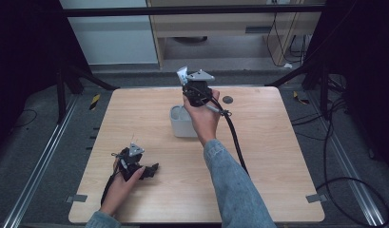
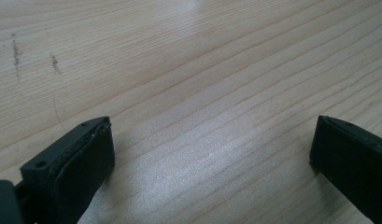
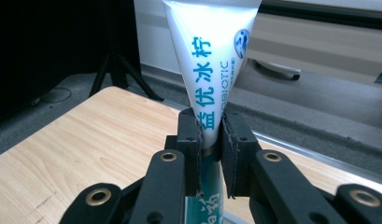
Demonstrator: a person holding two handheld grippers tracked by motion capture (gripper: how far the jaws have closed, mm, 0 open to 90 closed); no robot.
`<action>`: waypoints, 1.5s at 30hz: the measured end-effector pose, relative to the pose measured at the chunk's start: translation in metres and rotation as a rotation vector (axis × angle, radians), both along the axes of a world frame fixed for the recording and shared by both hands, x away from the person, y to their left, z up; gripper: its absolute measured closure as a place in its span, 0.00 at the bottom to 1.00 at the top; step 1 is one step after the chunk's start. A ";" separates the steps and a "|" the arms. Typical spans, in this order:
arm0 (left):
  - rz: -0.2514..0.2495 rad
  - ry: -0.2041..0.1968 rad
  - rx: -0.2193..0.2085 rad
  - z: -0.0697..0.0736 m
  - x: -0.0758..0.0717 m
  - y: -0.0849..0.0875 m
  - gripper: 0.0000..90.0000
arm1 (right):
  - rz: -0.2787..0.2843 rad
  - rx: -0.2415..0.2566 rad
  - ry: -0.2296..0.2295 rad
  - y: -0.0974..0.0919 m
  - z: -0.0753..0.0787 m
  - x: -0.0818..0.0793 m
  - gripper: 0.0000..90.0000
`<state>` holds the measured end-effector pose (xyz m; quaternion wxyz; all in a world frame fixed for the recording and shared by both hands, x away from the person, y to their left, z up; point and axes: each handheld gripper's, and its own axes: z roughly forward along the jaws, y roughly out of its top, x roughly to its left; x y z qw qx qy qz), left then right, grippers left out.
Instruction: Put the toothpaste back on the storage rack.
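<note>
Right gripper: black matte jaws pinching white toothpaste tube on both flat sides, low on its body. Tube smooth, glossy, blue lettering, widening upward to flat crimped end cut off by frame top; teal lower part below jaws, cap end hidden. Beyond jaws: pale wood-grain table. High view: tube held above grey rounded-square cup, contents unclear. Left gripper: jaws spread wide, nothing between, bare tabletop under them; pads dull, rubbery, edges worn.
</note>
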<state>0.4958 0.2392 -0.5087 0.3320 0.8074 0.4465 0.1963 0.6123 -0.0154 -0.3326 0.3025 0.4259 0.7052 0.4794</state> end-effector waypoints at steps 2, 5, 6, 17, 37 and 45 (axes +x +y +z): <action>0.000 0.000 0.000 0.000 0.000 0.000 0.00 | 0.002 -0.007 0.005 0.000 -0.003 0.000 0.88; 0.000 0.000 -0.001 0.000 0.000 0.000 0.00 | 0.004 -0.016 0.010 0.000 -0.005 0.001 0.88; 0.000 0.000 0.000 0.000 0.000 0.000 0.00 | 0.003 -0.015 0.012 0.000 -0.005 0.001 0.88; 0.000 0.000 0.000 0.000 0.000 0.000 0.00 | 0.009 -0.027 0.031 0.001 -0.015 0.000 0.88; 0.000 0.000 -0.001 0.000 0.000 0.000 0.00 | 0.010 -0.036 0.063 0.002 -0.027 0.000 0.88; 0.001 0.000 -0.001 0.000 0.000 0.000 0.00 | 0.004 -0.046 0.073 0.001 -0.033 0.000 0.88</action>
